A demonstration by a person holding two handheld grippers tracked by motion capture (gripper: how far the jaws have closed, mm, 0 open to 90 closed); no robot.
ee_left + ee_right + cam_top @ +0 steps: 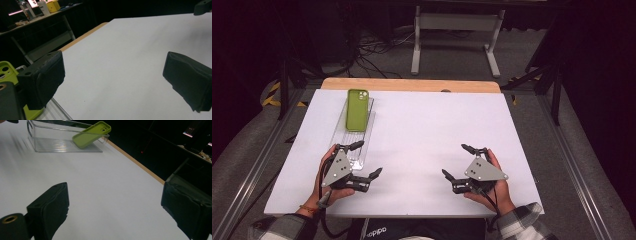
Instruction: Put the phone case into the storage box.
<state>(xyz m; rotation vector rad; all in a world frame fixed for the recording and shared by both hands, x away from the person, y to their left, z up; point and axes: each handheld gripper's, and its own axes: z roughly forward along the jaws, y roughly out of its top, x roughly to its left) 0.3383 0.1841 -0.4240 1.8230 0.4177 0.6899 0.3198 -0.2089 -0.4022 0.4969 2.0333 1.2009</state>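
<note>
A lime green phone case (357, 110) leans tilted on the far rim of a long clear plastic bin (354, 141) at the left of the white board. The right gripper view shows the case (91, 133) propped on the bin (62, 145), camera cut-out up. My left gripper (368, 159) is open at the bin's near end, one jaw over its near rim. Its own view (112, 82) has nothing between the jaws, with the case (6, 71) behind the left jaw. My right gripper (455, 161) is open over bare board at the right, empty in its own view (115, 210).
The white board (427, 125) lies on a table with a wooden strip (412, 85) along its far edge. Beyond it stand a white desk frame (457, 30) and floor cables (372, 55). Metal rails run along both sides. The right gripper's jaw tip (203, 7) shows far off.
</note>
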